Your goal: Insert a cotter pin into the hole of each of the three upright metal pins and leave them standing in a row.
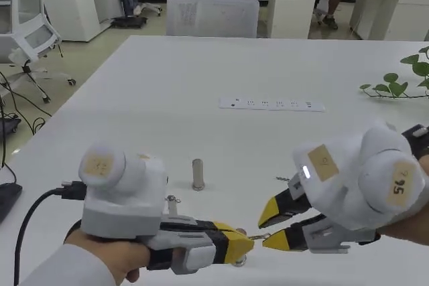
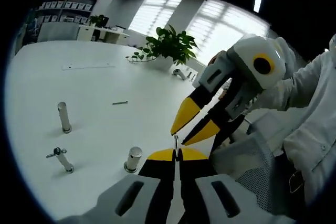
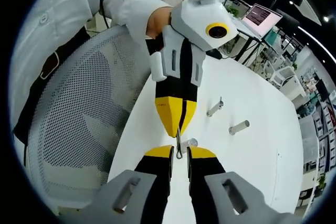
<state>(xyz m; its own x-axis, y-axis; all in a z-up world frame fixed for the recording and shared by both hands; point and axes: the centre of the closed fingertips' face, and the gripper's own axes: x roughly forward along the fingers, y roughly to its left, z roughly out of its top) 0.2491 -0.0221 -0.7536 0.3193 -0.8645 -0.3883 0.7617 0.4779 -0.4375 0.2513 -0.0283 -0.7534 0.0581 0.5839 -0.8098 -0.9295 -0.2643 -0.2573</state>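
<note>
My left gripper [image 1: 248, 246] is shut on a small cotter pin [image 2: 176, 141] that sticks out from its yellow tips. My right gripper [image 1: 263, 234] is open, its jaws on either side of that cotter pin [image 3: 179, 146], tip to tip with the left one. Three metal pins stand on the white table [image 1: 201, 78]: a bare one [image 1: 198, 174] farthest away, one with a cotter pin through it [image 2: 63, 159], and a bare one [image 2: 133, 159] just below the left gripper's jaws. A loose cotter pin [image 1: 282, 179] lies on the table to the right.
A white power strip [image 1: 271, 104] lies mid-table and a leafy plant [image 1: 402, 82] reaches in at the right edge. A grey chair [image 1: 212, 16] stands at the far side. A mesh chair back [image 3: 79, 119] sits close by the near table edge.
</note>
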